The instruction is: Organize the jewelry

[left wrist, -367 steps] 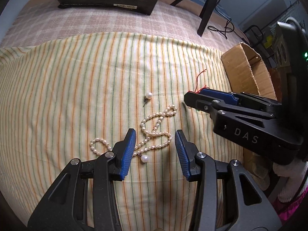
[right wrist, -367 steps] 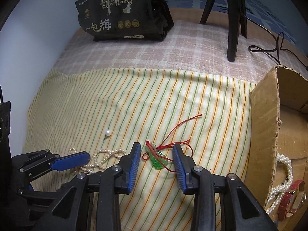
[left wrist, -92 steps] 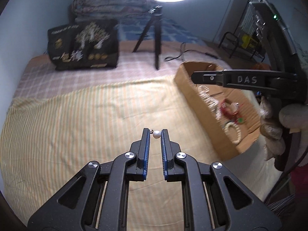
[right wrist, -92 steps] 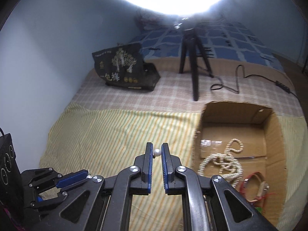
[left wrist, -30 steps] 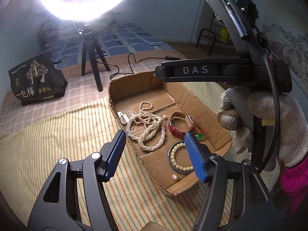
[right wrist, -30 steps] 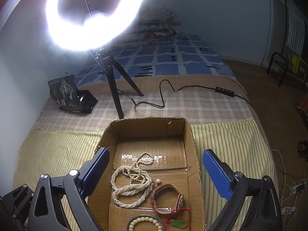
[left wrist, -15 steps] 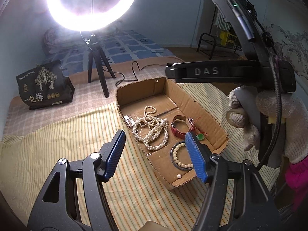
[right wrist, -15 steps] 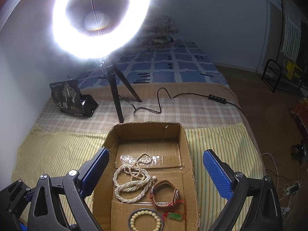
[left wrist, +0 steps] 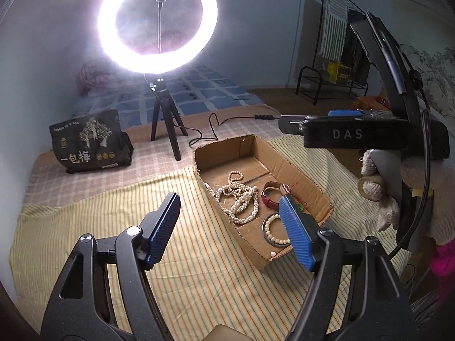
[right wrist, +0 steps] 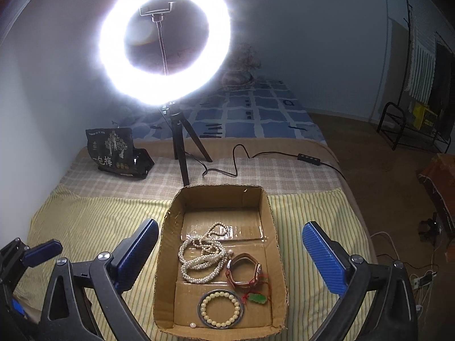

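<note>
Jewelry lies inside the shallow brown cardboard box [right wrist: 273, 221] on the yellow striped cloth [right wrist: 91, 218]: tangled white pearl necklace [right wrist: 200, 253], red leather watch [right wrist: 241, 271], beaded cream bracelet [right wrist: 220, 308], green pendant [right wrist: 257, 298]. Left gripper [left wrist: 230, 230] and right gripper [right wrist: 229, 255] both hover above with fingers spread wide, empty.

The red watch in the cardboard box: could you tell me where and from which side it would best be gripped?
Probably the strap of the red watch, taken from straight above. The strap stands up off the box floor as an open loop, so its raised band gives the jaws something to close across, and the box walls block any sideways approach. The pearl necklace lies close beside it.
</note>
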Demonstrator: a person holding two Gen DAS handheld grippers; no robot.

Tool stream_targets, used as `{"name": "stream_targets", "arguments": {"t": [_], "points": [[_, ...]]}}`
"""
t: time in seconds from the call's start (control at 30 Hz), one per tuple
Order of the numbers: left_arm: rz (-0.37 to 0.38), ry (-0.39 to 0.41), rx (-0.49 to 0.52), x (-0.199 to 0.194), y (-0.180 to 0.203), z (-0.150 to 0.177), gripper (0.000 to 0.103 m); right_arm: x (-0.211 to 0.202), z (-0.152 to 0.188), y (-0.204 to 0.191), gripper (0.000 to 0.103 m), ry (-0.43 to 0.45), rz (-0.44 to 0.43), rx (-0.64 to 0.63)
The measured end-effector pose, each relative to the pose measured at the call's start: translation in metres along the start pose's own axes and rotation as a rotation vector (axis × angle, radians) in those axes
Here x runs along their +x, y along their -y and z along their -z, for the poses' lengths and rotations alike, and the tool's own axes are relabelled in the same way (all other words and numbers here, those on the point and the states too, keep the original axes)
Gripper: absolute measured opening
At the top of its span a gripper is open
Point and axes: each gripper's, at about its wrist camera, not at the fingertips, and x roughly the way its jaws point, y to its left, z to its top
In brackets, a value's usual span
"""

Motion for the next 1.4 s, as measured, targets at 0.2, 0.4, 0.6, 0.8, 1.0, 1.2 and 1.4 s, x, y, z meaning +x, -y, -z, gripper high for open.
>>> {"name": "stream_targets", "arguments": {"t": [0.2,0.4,0.6,0.8,1.0,1.2,1.4], "points": [[-0.007,0.025,0.014,-0.018,-0.001,0.005,0.080,-0.024,0.007,-0.006,0.103,0.024,0.014,-0.001],[-0.039,0.048,0.032,-0.034,-0.007,0.007,0.085,-0.050,0.015,-0.011,0.103,0.064,0.053,0.002],[-0.073,0.038,0.009,-0.048,-0.020,0.009,0.085,-0.076,0.024,-0.019,0.103,0.116,0.111,-0.007],[-0.096,0.063,-0.002,-0.066,-0.026,0.010,0.085,-0.101,0.034,-0.029,0.103,0.185,0.127,-0.017],[-0.129,0.100,-0.005,-0.083,-0.024,0.011,0.102,-0.117,0.040,-0.040,0.103,0.254,0.141,-0.042],[-0.202,0.118,0.054,-0.088,-0.014,0.011,0.103,-0.118,0.039,-0.044,0.103,0.294,0.153,-0.069],[-0.210,0.106,0.059,-0.085,-0.014,0.011,0.103,-0.123,0.038,-0.043,0.103,0.323,0.139,-0.033]]}}
